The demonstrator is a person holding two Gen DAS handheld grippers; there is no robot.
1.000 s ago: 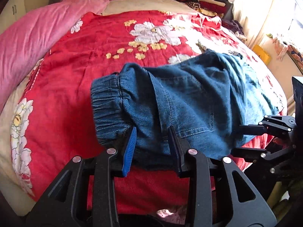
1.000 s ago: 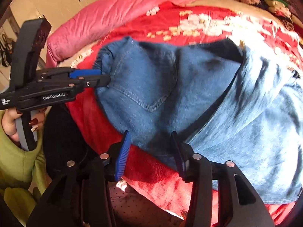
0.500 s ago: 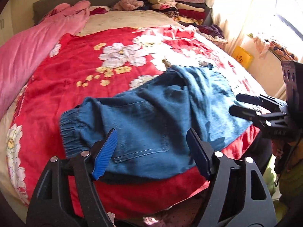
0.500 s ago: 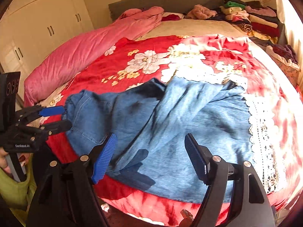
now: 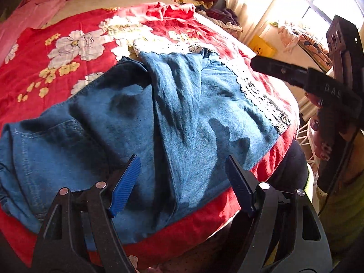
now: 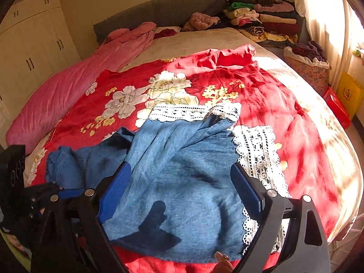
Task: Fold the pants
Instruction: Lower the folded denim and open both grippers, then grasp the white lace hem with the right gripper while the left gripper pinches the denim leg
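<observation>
Blue denim pants [image 5: 193, 113] with white lace hems [image 6: 257, 159] lie rumpled on the red flowered blanket [image 5: 45, 72], elastic waist to the left, legs bunched towards the lace. My left gripper [image 5: 182, 182] hovers over the near edge of the pants. Its jaws are wide and closing slightly, pressing on nothing. In the right wrist view the same pants [image 6: 182, 170] lie under my right gripper [image 6: 182, 182], whose jaws are opening and free of the cloth. The right gripper [image 5: 273, 68] shows at the right of the left wrist view, the left gripper [image 6: 52, 193] at the lower left of the right one.
A pink quilt [image 6: 68, 86] runs along the bed's left side. Folded clothes [image 6: 261, 18] are stacked by the grey headboard [image 6: 159, 11]. A cloth basket [image 6: 307, 68] and a yellow box [image 6: 348, 91] stand right of the bed, white wardrobes [image 6: 34, 45] to its left.
Both grippers were shut on the near edge of the pants and have let go, opened wide and drawn back. The pants dropped onto the blanket.
</observation>
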